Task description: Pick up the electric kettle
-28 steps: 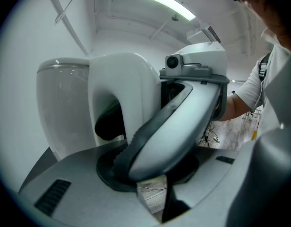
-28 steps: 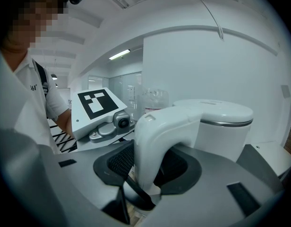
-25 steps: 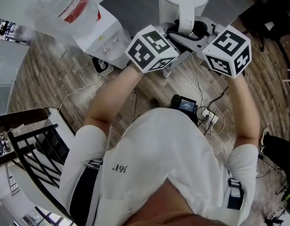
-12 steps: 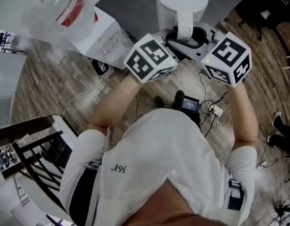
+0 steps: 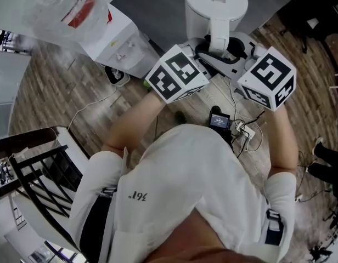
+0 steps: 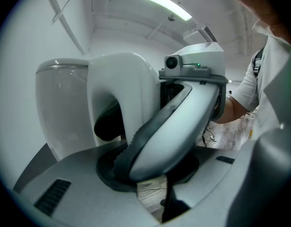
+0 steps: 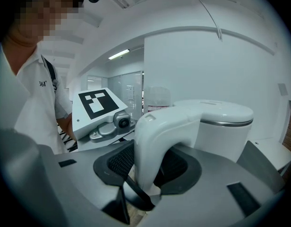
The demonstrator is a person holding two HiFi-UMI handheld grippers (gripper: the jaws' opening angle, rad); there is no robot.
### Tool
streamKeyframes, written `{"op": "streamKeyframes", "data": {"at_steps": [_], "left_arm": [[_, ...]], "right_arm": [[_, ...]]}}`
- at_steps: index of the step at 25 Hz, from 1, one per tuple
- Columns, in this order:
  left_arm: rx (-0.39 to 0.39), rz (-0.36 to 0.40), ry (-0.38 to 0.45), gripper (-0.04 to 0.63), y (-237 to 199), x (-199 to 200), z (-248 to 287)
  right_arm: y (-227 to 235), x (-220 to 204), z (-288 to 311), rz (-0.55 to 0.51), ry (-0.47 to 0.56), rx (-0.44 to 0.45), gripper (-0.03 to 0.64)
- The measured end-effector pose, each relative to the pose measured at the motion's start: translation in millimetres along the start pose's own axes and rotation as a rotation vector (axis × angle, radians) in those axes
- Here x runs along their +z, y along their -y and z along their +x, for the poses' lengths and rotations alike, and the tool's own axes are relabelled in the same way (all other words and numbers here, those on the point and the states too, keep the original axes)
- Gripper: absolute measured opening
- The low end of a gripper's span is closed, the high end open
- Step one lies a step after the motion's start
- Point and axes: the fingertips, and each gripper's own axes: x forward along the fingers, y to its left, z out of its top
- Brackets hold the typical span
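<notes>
1. left gripper (image 6: 152, 193): its jaws are closed round the white plastic arched handle (image 6: 119, 93), and its dark pad (image 6: 105, 168) meets the handle's foot. one jaw of the right gripper (image 7: 150, 178) crosses between them on the right.
2. right gripper: its jaws stand wide but are clamped on the same handle, with a dark mesh pad (image 7: 119, 162) against each flank.
3. location: the white plastic electric kettle (image 5: 215, 1) is at far centre, over the grey table top (image 5: 158, 7), with its body on the far side of the handle. whether its base rests on the table or hangs clear cannot be told.
4. procedure, as judged: raise both grippers together, at one rate and straight up. the jaws interlock, so any difference in height or angle could pry at the handle or slip a pad.
5. the body's weight hangs beyond the grip, so expect the kettle to tip away. hold both wrists firm and the body upright.
6. do not squeeze harder. smooth plastic is likely to slide under uneven pressure.
7. markings: no brand shows on the kettle. the clear water bottle (image 5: 62, 7) at far left carries a red label (image 5: 84, 7) whose print is illegible. the black-and-white marker cube (image 5: 177, 73) bears a pattern, not text. a short dark mark on the person's white shirt (image 5: 185, 185) resembles upside-down digits but is not surely readable.
</notes>
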Motion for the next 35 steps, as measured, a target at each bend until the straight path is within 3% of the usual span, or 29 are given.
{"op": "streamKeyframes", "data": {"at_steps": [19,35], "left_arm": [[0.254,-0.117,0.023,0.112,-7,40,89],[0.218,-0.105,0.002,0.112,8,34,67]], "right_arm": [[50,-34,-71,-0.117,-0.006,0.247,0.150],[26,-25,-66,-0.091,0.007,0.225,0.150]]}}
